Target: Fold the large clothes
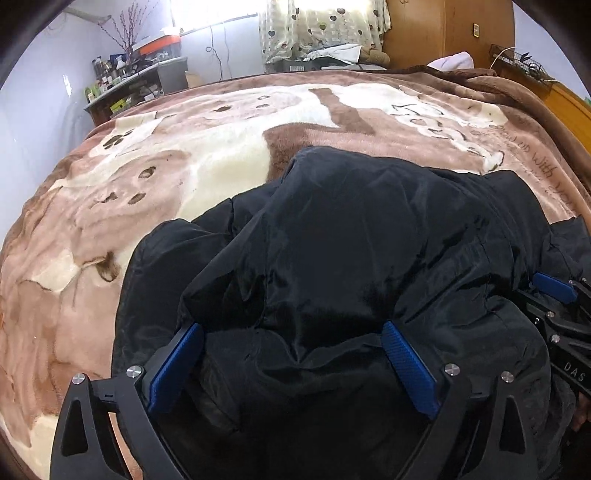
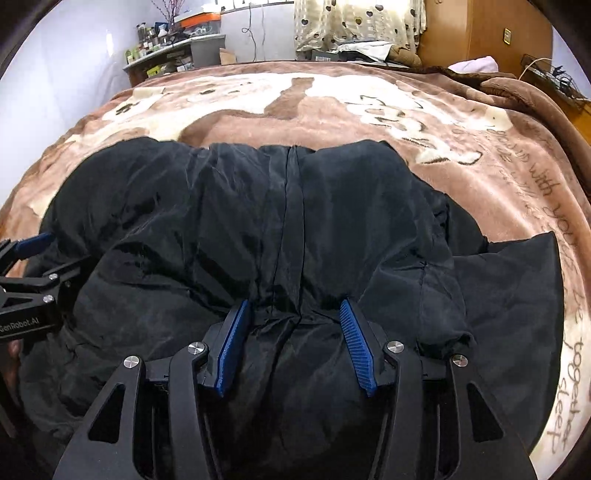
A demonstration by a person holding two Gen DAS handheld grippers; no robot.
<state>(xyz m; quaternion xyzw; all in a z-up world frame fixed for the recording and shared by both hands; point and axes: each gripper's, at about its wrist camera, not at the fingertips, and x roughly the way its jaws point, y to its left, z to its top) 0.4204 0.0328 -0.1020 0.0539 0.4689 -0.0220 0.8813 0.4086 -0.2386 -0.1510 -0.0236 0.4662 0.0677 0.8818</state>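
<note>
A large black padded jacket (image 1: 351, 258) lies bunched on the bed, front zip seam up (image 2: 291, 221). My left gripper (image 1: 291, 332) stands wide open, its blue pads pressed against a raised fold of the jacket's near edge, fabric bulging between them. My right gripper (image 2: 293, 310) is also open, narrower, with a hump of jacket fabric between its blue pads near the zip seam. The right gripper shows at the right edge of the left wrist view (image 1: 554, 288); the left gripper shows at the left edge of the right wrist view (image 2: 33, 243).
A brown and cream plush blanket (image 1: 221, 155) covers the bed. A cluttered desk (image 1: 129, 85) stands far left by the wall. A wooden wardrobe (image 2: 480, 33) and heart-print curtain (image 2: 354, 22) are at the back. Bedside clutter (image 1: 524, 66) sits far right.
</note>
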